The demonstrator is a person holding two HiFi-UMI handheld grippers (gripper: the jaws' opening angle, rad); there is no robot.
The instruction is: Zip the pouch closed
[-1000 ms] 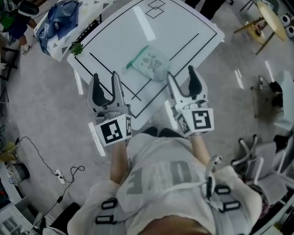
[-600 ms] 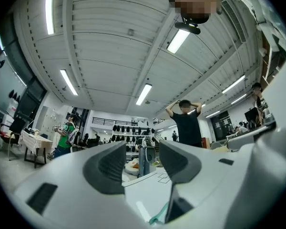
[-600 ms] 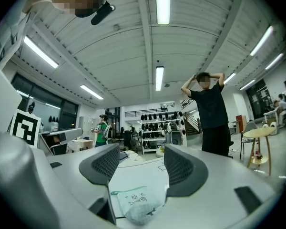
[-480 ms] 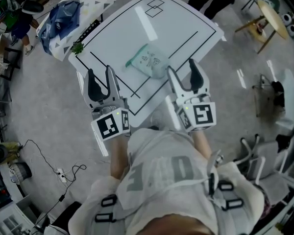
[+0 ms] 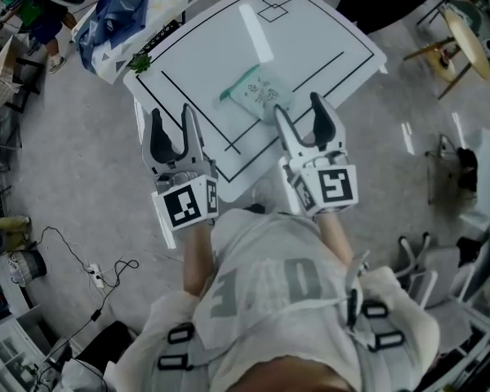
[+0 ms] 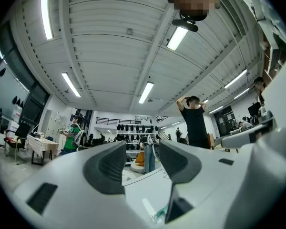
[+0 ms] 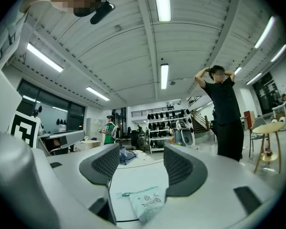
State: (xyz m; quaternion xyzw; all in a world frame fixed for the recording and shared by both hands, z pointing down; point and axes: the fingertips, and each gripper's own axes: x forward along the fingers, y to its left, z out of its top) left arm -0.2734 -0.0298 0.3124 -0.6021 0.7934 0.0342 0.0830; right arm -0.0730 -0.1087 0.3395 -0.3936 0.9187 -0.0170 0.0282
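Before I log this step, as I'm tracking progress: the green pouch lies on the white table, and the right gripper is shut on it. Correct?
Not quite. The green pouch does lie on the white table, but the right gripper is open, its fingers apart, the pouch lying ahead of them. The right gripper view shows it.

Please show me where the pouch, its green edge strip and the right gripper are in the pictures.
pouch [image 5: 263,95], head view, middle of its pale printed face.
green edge strip [image 5: 239,82], head view, midway along the strip.
right gripper [image 5: 297,106], head view, midway between its fingertips.
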